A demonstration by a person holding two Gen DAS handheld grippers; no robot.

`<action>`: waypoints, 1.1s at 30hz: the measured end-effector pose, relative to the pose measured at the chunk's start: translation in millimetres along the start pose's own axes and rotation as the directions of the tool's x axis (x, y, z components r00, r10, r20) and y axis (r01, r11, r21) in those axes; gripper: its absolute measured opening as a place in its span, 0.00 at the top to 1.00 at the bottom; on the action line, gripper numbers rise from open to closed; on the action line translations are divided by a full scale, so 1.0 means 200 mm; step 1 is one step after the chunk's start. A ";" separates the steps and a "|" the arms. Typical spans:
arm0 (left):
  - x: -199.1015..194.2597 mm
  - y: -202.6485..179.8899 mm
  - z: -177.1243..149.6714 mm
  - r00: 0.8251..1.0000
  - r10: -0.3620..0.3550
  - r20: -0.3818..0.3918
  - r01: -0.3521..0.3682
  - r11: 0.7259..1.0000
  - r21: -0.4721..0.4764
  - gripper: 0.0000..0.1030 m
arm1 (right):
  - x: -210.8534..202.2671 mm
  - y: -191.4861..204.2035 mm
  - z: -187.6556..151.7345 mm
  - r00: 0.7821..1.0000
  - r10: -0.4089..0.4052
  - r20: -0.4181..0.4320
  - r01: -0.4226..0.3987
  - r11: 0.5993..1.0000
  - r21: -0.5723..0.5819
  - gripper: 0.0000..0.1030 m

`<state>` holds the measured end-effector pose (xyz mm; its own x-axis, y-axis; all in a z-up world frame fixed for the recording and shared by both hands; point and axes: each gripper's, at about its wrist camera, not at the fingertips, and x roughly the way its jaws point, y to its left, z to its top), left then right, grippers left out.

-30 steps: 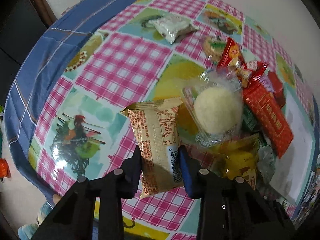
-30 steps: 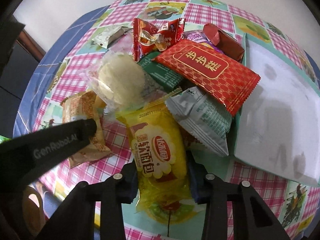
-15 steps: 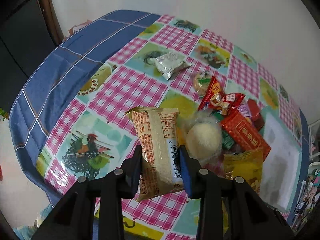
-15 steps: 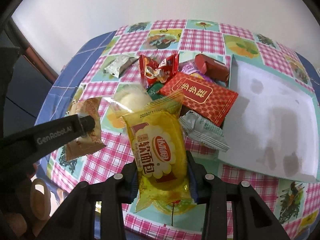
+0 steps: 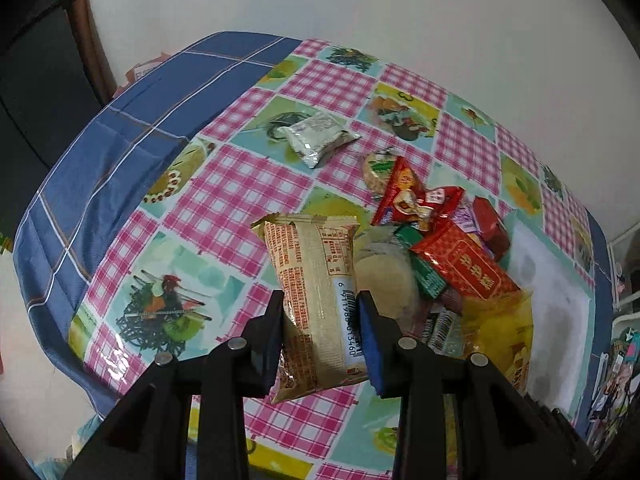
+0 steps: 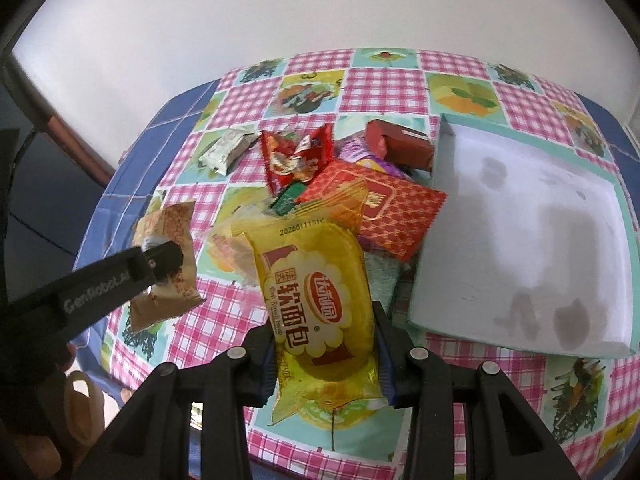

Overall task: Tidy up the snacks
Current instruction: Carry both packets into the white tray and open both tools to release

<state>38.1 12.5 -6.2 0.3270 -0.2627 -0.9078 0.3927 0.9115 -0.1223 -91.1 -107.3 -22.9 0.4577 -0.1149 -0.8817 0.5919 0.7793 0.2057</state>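
Observation:
My left gripper [image 5: 320,316] is shut on a tan snack packet [image 5: 316,280] and holds it above the table; the packet also shows in the right wrist view [image 6: 170,264]. My right gripper [image 6: 324,328] is shut on a yellow soft-bread packet [image 6: 316,296], lifted above the snack pile. The pile holds a red patterned packet [image 6: 384,208], a red candy bag [image 6: 298,156], a dark red box [image 6: 400,144] and a round pale bun [image 5: 384,280]. A white tray [image 6: 520,232] with a teal rim lies to the right of the pile.
A silver packet [image 5: 318,138] lies apart at the back left of the checked tablecloth [image 5: 224,196]. A blue cloth [image 5: 120,120] covers the table's left end. A white wall stands behind. The left gripper's arm [image 6: 80,296] crosses the right wrist view.
Both grippers have risen away from the table with their packets held; the pile looks smaller and farther below.

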 end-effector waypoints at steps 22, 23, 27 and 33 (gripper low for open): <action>0.06 -1.05 -0.05 0.978 -0.207 -0.039 0.205 0.891 0.405 0.64 | -0.09 -0.84 0.20 0.958 -0.288 0.013 0.260 0.881 0.395 0.59; 0.08 -1.08 -0.04 0.976 -0.213 -0.050 0.214 0.889 0.405 0.64 | -0.09 -0.86 0.21 0.956 -0.294 0.010 0.266 0.878 0.399 0.59; 0.15 -1.17 -0.01 0.971 -0.228 -0.070 0.236 0.883 0.405 0.64 | -0.05 -0.94 0.24 0.953 -0.302 -0.013 0.279 0.865 0.418 0.59; 0.26 -1.26 0.02 0.969 -0.233 -0.082 0.246 0.876 0.414 0.64 | 0.02 -1.03 0.30 0.943 -0.331 -0.026 0.312 0.856 0.412 0.59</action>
<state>-40.3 -232.8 -20.4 0.1547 -0.4411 -0.8840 0.7805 0.6032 -0.1644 -170.9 -305.9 -43.4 0.2185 -0.3504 -0.9108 0.9227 0.3779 0.0760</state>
